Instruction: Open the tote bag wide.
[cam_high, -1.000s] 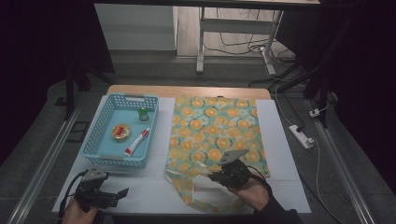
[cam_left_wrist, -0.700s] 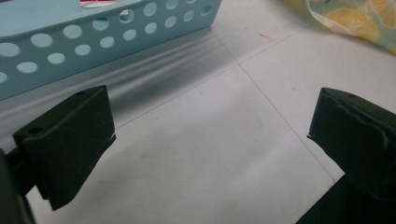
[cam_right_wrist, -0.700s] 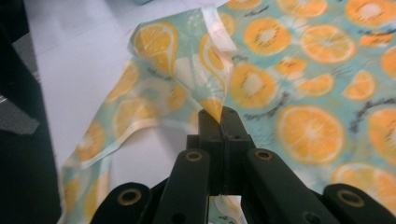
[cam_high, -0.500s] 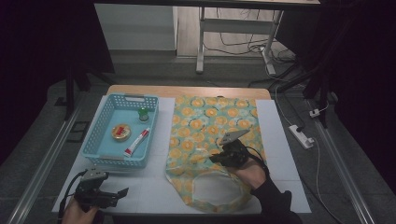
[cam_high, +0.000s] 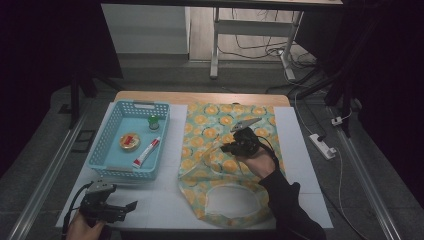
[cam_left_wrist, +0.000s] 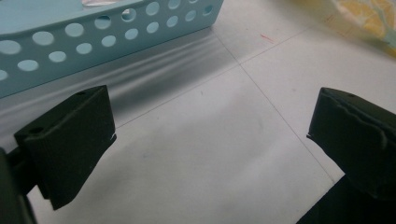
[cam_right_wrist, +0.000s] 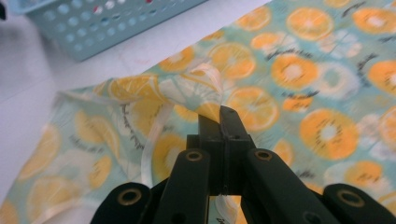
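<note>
A cloth bag (cam_high: 212, 122) printed with orange slices lies flat on the white table top (cam_high: 165, 200). One pale handle loop (cam_high: 235, 197) rests near the front edge. My right gripper (cam_high: 227, 148) is over the bag's middle, shut on a pinched fold of its fabric (cam_right_wrist: 205, 100). The cloth rises into a ridge at the right gripper (cam_right_wrist: 219, 114). My left gripper (cam_high: 131, 206) hovers low at the front left corner. In the left gripper view the left gripper (cam_left_wrist: 210, 126) stands open, with bare table between its jaws.
A light blue perforated basket (cam_high: 107, 152) sits left of the bag and holds a round tin (cam_high: 129, 141), a green-capped bottle (cam_high: 153, 122) and a red-and-white tube (cam_high: 146, 152). Its wall (cam_left_wrist: 93, 32) is just ahead of my left gripper. A power strip (cam_high: 324, 146) lies on the floor at right.
My right gripper moved away from the person toward the far side with the bag's fabric in it, folding the cloth over and uncovering the handle loop. The left gripper stayed put.
</note>
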